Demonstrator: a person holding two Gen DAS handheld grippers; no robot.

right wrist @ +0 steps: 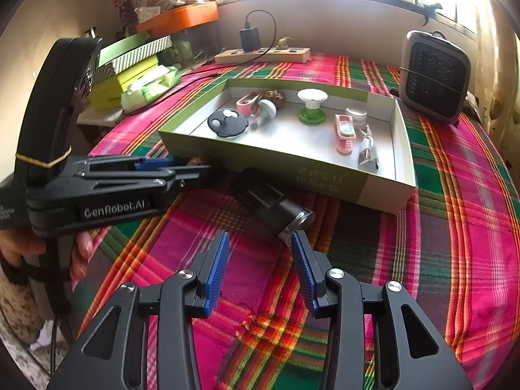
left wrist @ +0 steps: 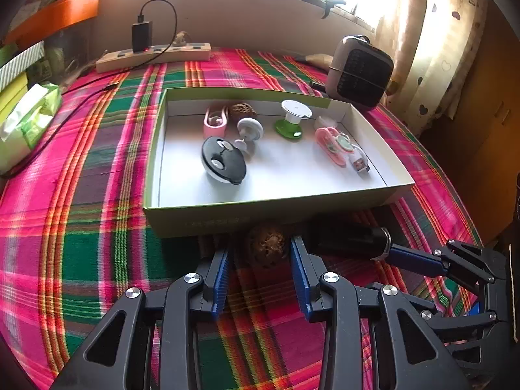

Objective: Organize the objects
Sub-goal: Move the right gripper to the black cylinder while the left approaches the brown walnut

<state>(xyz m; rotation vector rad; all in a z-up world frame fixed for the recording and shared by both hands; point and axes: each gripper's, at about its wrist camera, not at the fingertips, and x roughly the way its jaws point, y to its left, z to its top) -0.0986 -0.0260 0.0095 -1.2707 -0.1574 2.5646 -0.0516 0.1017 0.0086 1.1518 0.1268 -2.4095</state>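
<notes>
Looming over both my tongs, the green box [left wrist: 260,221] is the largest hazard. Its near wall stands just behind the rough brown ball [left wrist: 266,247], so too low a lift would likely knock the ball on the cardboard or shove the box across the plaid cloth [left wrist: 97,227]. The black cylinder [right wrist: 269,208] lies beside the ball, near the same wall. My right tongs [right wrist: 260,243], half open and empty, have one pad at its clear end and could roll it. My left tongs [left wrist: 260,253] straddle the ball at middling width. I cannot tell whether the pads press, and a loose pinch would probably slip. Beyond stand a heater [left wrist: 360,71] and a power strip [left wrist: 152,57]. A black lid [left wrist: 222,162] and a green spool [left wrist: 292,120] lie in the box.
</notes>
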